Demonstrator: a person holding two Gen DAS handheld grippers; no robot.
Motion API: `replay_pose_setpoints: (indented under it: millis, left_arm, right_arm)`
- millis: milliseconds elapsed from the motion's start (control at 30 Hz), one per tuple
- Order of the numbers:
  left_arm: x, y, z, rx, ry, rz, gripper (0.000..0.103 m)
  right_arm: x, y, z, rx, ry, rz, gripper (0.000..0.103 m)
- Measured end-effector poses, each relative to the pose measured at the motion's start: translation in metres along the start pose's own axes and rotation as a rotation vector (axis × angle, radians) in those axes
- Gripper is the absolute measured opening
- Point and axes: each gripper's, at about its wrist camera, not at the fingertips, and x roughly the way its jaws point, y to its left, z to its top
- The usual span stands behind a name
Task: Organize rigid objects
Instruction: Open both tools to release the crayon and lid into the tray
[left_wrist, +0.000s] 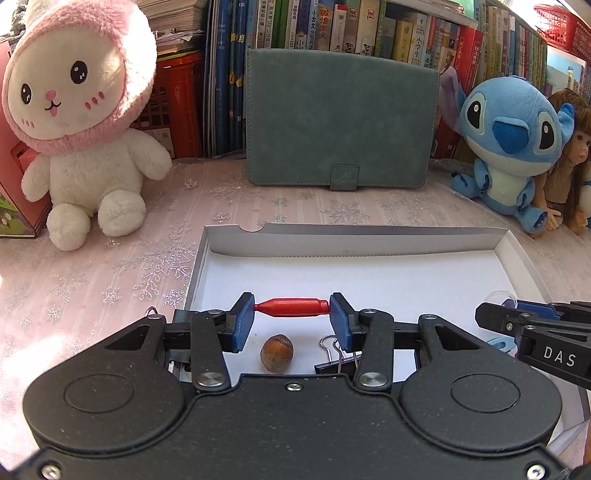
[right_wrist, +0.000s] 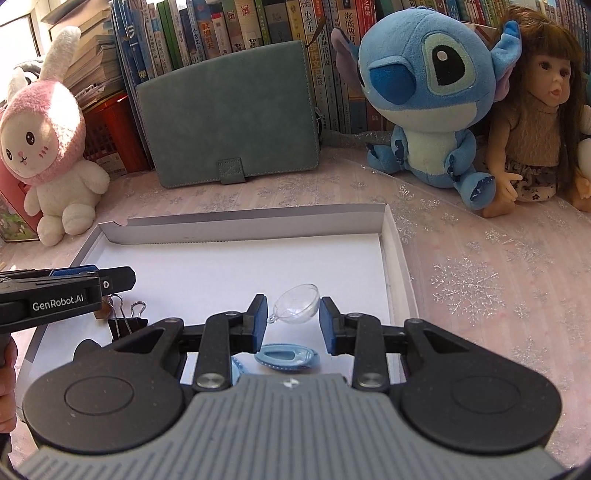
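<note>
My left gripper (left_wrist: 291, 310) is shut on a red bullet-shaped piece (left_wrist: 292, 307), held end to end between its blue pads over the white box (left_wrist: 354, 242). Below it in the box lie a brown hazelnut (left_wrist: 277, 352) and a black binder clip (left_wrist: 336, 360). My right gripper (right_wrist: 293, 314) holds a clear plastic half-dome (right_wrist: 297, 304) between its pads above the same box (right_wrist: 243, 223). A light blue doll shoe (right_wrist: 286, 356) lies in the box under it. The binder clip (right_wrist: 127, 321) also shows in the right wrist view, beside the left gripper.
A grey-green case (left_wrist: 341, 118) leans on a row of books at the back. A pink-and-white bunny plush (left_wrist: 81, 122) sits at the left, a blue plush (left_wrist: 513, 144) and a doll (right_wrist: 535, 110) at the right. A red crate (left_wrist: 177, 107) stands behind the bunny.
</note>
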Motion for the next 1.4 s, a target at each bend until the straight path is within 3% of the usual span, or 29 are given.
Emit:
replay_pose_setpoints:
  millis: [1100, 1200, 1400]
  left_arm:
    - [0.009, -0.009, -0.014, 0.005, -0.014, -0.007, 0.043]
    - [0.009, -0.006, -0.015, -0.012, -0.020, -0.018, 0.047]
    - [0.008, -0.005, -0.015, -0.018, -0.017, -0.021, 0.060]
  right_arm:
    - [0.004, 0.007, -0.008, -0.046, -0.006, -0.011, 0.038]
    - [0.004, 0.007, -0.008, -0.048, -0.010, -0.016, 0.052]
    - [0.003, 0.010, -0.009, -0.061, -0.017, -0.015, 0.061]
